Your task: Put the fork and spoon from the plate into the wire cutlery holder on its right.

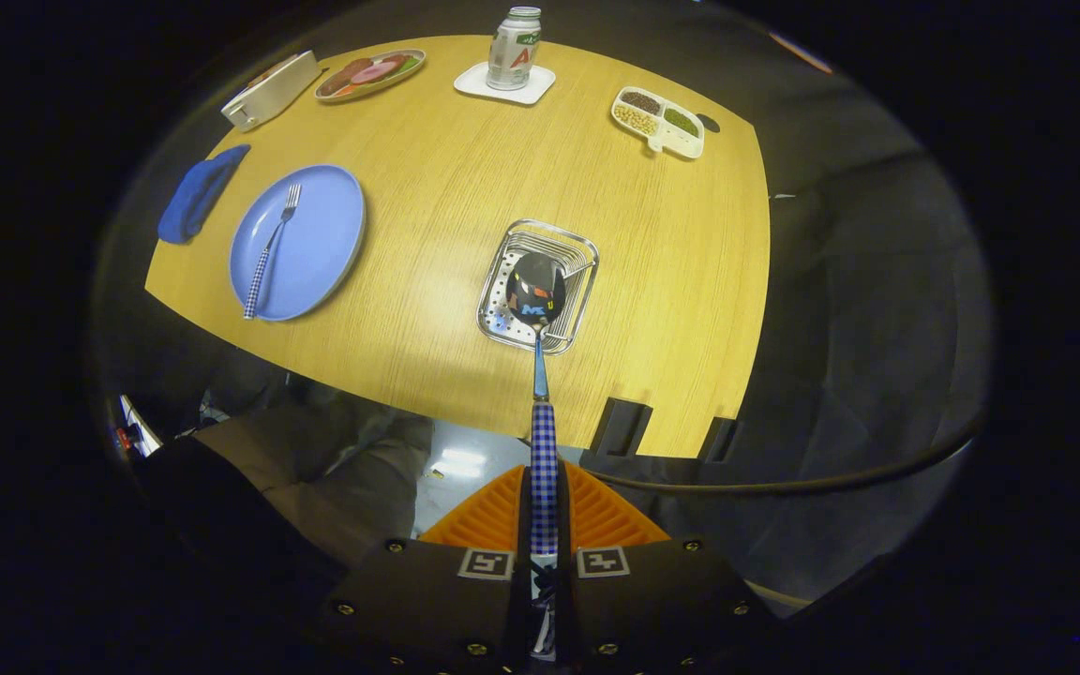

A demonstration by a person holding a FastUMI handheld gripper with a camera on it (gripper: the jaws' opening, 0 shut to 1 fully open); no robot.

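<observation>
1. The claw (544,525) is closing tight on the checked handle of the spoon (540,375), both fingers pressing on it with no gap to either side.
2. The spoon is pointing straight ahead from the fingers, its bowl hanging over the holder (577,248); whether the bowl is touching the wire or still clear above it, I cannot tell.
3. The holder is sitting on the surface (465,187) just beyond the near edge, in line with the fingers and to the right of the plate (315,234).
4. The step in hand appears to be the spoon's drop: it is lined up over the holder but not yet let go.
5. The next move is calling for a lowering of the bowl into the wire basket, then a parting of the fingers so the handle is freed without tipping the holder.
6. The fork (270,248) is lying on the plate, tines pointing away, its handle reaching over the plate's near rim; it is waiting as the second item.
7. A blue cloth (198,192) is lying just left of the plate.
8. Farther off, a white box (270,89), a food tray (371,73), a can (514,47) on a coaster and a divided dish (660,120) are lining the far edge, well apart from the work.
</observation>
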